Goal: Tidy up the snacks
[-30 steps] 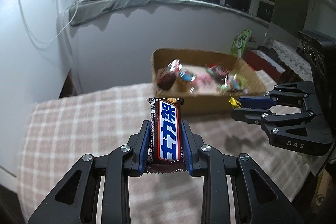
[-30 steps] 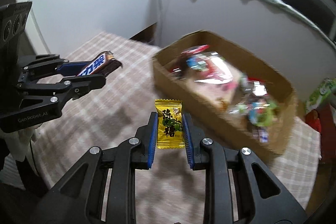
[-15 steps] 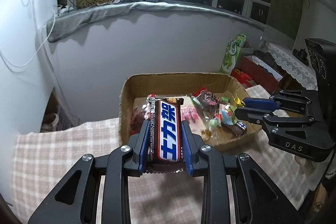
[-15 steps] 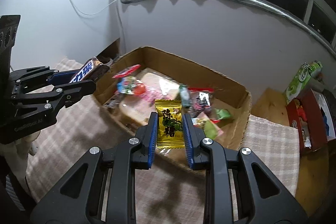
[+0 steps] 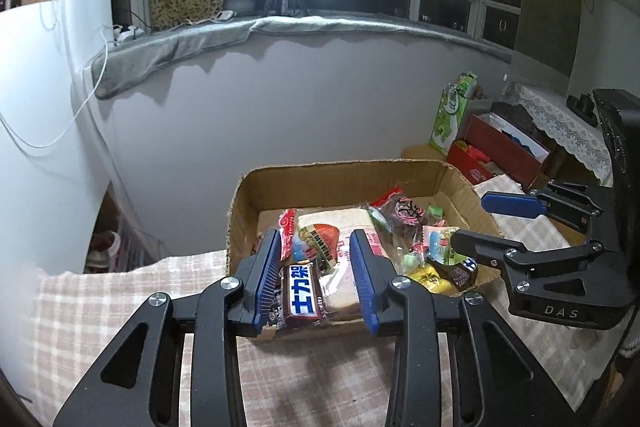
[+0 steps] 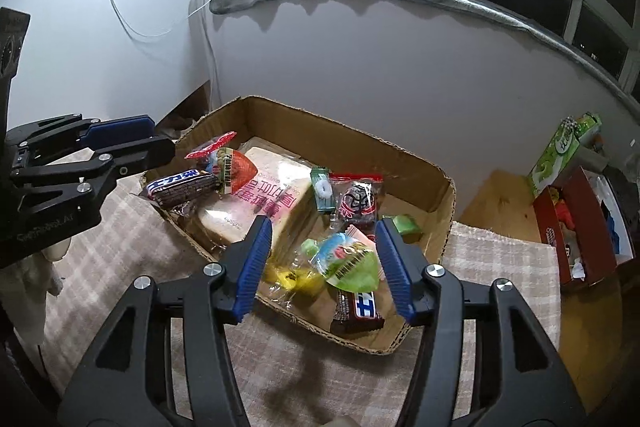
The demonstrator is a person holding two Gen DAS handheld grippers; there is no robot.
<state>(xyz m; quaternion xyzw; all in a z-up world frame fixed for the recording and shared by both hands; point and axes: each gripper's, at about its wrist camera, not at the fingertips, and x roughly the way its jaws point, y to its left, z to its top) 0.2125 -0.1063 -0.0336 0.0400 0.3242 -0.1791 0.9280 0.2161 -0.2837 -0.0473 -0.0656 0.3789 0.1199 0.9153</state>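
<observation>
The open cardboard box [image 5: 340, 165] [image 6: 416, 155] of mixed snacks sits on the checked cloth. My left gripper [image 5: 315, 239] [image 6: 156, 139] hangs over its near left corner with its jaws opening. The brown chocolate bar [image 5: 302, 293] [image 6: 182, 187] lies loose below them on the box's corner, and neither pad touches it. Over the box's near right part, my right gripper [image 6: 323, 227] [image 5: 472, 221] also has its jaws opening, with nothing gripped. The yellow candy [image 6: 294, 275] [image 5: 430, 273] lies in the box beneath them.
A bagged bread loaf [image 6: 260, 203], a second chocolate bar [image 6: 358, 309] and several small packets fill the box. A green carton [image 6: 560, 155] and a red box [image 6: 576, 227] stand at the right. A white wall rises close behind the box.
Both grippers came over the box and opened. The chocolate bar left the left jaws and the yellow candy left the right jaws; both now lie in the box.
</observation>
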